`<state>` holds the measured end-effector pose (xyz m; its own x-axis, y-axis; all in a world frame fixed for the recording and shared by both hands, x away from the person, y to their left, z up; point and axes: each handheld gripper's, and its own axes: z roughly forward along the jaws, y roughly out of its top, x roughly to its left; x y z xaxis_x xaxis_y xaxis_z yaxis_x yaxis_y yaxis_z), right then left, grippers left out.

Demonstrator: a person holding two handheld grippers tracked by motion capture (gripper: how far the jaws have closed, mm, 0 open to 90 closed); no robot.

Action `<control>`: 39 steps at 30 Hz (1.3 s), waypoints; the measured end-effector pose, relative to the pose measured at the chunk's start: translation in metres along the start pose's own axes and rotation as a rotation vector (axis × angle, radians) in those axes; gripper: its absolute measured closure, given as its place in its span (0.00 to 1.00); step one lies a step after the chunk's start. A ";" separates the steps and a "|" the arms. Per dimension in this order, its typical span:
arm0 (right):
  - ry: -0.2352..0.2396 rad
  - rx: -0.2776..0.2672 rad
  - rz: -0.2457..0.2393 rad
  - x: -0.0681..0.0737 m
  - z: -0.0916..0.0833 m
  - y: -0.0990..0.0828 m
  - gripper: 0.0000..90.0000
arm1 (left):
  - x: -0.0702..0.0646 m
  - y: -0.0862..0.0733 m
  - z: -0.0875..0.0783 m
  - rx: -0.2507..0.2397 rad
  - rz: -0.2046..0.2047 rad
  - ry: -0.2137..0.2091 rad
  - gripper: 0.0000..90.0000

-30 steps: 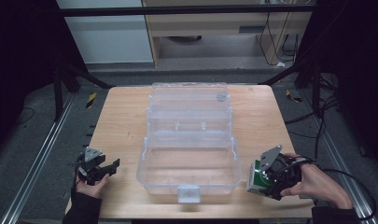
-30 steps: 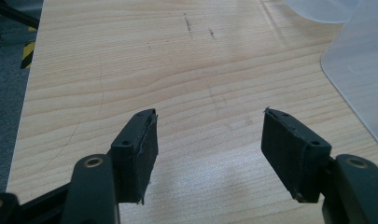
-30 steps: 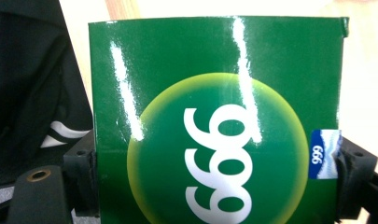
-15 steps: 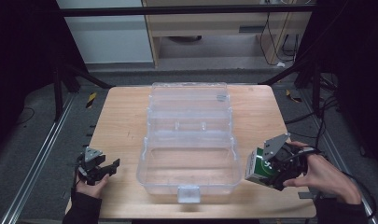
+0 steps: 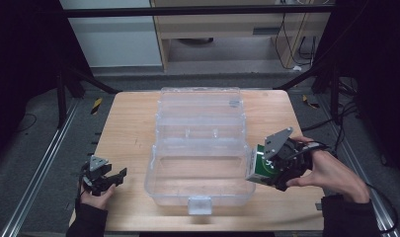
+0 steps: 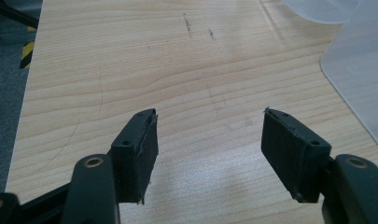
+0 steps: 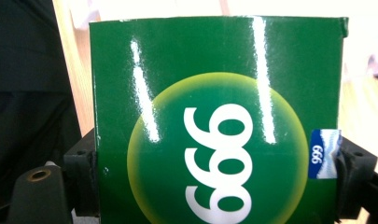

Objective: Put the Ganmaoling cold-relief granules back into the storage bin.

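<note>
Glossy green box (image 7: 219, 121) with white "999" on a yellow-green disc, clamped in the right gripper (image 5: 266, 168).

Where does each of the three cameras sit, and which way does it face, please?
High view: above the person's side, looking forward and down on the wooden table and clear plastic hinged box; both forearms show.
Left gripper view: on the left hand-held gripper, looking along its open black jaws over the table.
Right gripper view: on the right hand-held gripper, facing the glossy green carton it clamps.
Shared: high and right gripper views both show the carton.
</note>
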<state>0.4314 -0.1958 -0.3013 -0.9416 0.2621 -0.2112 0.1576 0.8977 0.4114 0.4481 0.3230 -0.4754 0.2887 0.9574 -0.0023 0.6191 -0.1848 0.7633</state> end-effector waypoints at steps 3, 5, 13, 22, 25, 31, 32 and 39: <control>0.006 -0.004 -0.006 0.000 0.003 0.011 0.18 | 0.000 0.000 0.000 -0.001 -0.001 -0.001 0.40; 0.012 -0.004 -0.019 0.001 0.007 0.019 0.18 | 0.000 0.000 0.000 0.000 -0.002 -0.001 0.40; 0.022 -0.021 -0.031 -0.004 0.019 0.040 0.18 | 0.001 0.000 -0.001 -0.004 -0.002 -0.001 0.40; 0.044 -0.032 -0.037 -0.004 0.042 0.054 0.18 | 0.001 0.000 -0.001 -0.007 -0.005 -0.001 0.40; 0.051 -0.027 -0.045 -0.004 0.048 0.057 0.18 | 0.001 0.000 -0.001 -0.008 -0.003 -0.001 0.40; 0.063 -0.012 -0.067 -0.001 0.060 0.062 0.18 | 0.001 0.000 -0.001 -0.006 0.001 0.001 0.40; 0.067 -0.006 -0.069 0.000 0.062 0.062 0.18 | 0.001 0.000 -0.002 -0.006 0.001 0.001 0.40; 0.088 0.027 -0.085 0.004 0.075 0.063 0.18 | 0.002 0.000 -0.002 -0.007 0.001 0.001 0.40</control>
<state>0.4601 -0.1114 -0.3427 -0.9741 0.1542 -0.1653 0.0833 0.9247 0.3716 0.4473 0.3248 -0.4741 0.2888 0.9574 -0.0005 0.6132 -0.1845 0.7681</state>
